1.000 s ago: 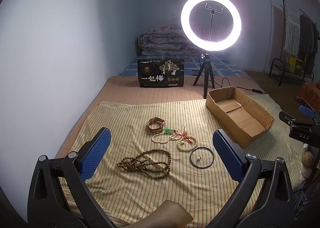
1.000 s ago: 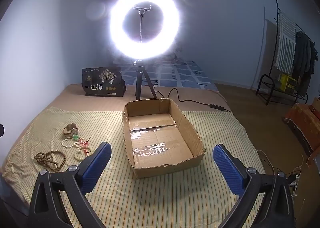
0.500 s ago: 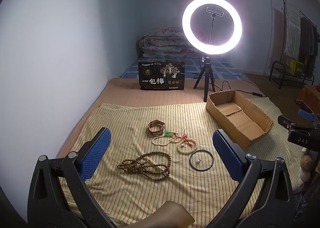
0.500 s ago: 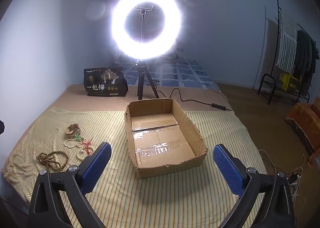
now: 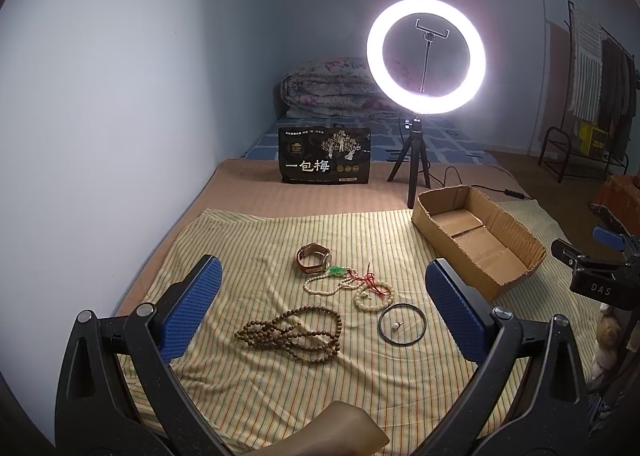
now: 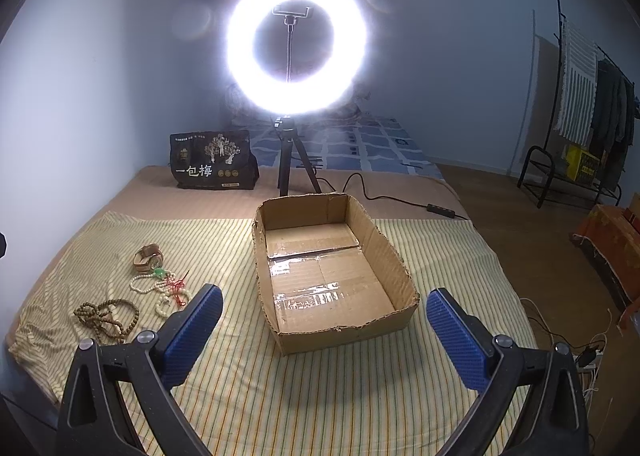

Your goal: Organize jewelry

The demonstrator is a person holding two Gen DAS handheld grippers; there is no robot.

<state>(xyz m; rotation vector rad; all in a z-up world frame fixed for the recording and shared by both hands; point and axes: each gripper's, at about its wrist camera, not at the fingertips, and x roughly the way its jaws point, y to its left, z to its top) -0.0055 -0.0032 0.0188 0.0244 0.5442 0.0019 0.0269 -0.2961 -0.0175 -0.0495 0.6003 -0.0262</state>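
Left wrist: striped cloth (image 5: 280, 384) on bed, ring light (image 5: 426, 56) lit.

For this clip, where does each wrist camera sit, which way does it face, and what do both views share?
Left wrist: on the left gripper, looking forward over the jewelry: wooden bead necklace, dark bangle and watch; its own open blue fingers show, plus the right gripper at the frame's right edge.
Right wrist: on the right gripper, facing the cardboard box; its own open fingers show.
Shared: box, necklace, watch, striped cloth, ring light, black bag.
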